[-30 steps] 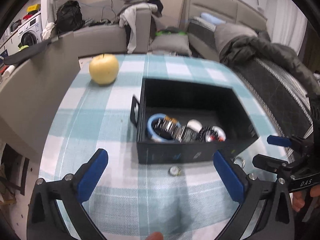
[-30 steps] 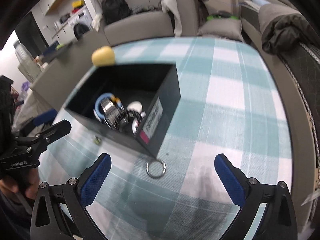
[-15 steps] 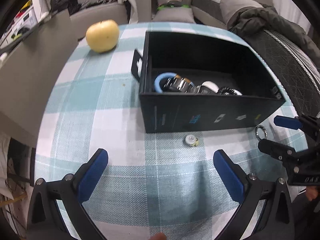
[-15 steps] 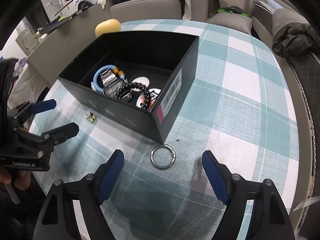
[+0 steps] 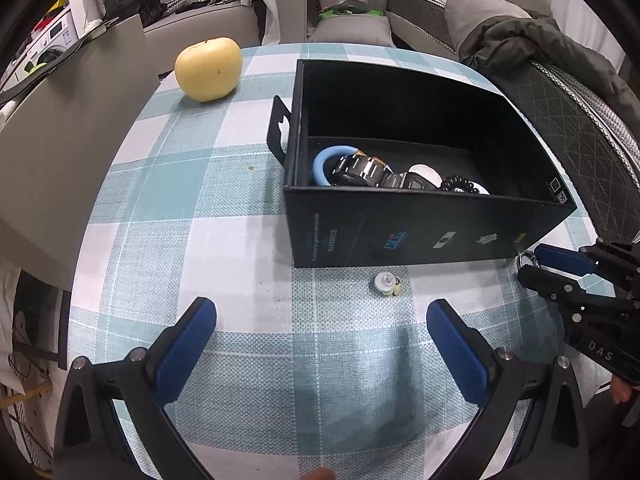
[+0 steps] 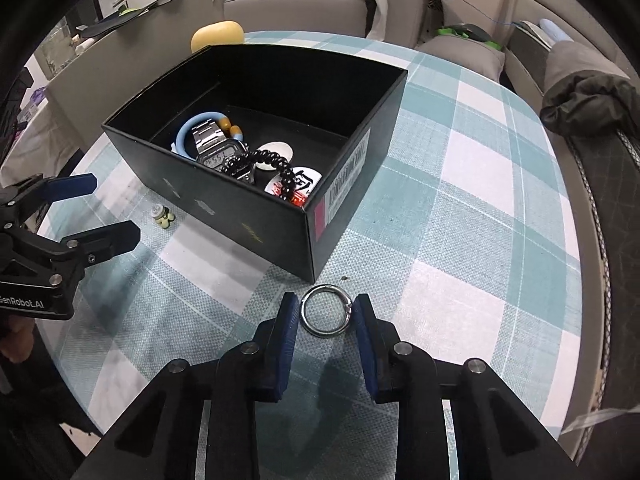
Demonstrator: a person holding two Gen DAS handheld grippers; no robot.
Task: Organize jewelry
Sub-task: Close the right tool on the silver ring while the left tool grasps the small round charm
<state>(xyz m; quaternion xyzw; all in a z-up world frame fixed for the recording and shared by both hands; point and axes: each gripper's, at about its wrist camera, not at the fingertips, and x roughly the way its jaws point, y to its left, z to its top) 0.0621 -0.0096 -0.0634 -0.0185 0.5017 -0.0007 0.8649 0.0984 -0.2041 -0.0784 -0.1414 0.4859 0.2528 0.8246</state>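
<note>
Here, a teal-and-white checked tabletop [image 6: 460, 208] in a cluttered living room, grey sofas [image 5: 224, 20] behind it.

The right hand-held gripper [image 6: 326, 316] sits low on the cloth, its blue pads narrowed around a metal ring [image 6: 327, 310] just beside the near corner of the black box [image 6: 248, 216]; whether they touch it is unclear. The box holds a steel watch [image 6: 216, 148], a blue bangle [image 6: 185, 133] and black beads [image 6: 272, 164]. The left hand-held gripper [image 5: 320, 344] hovers wide near a small earring [image 5: 387, 283]. A yellow apple [image 5: 208, 68] rests at the far edge.
</note>
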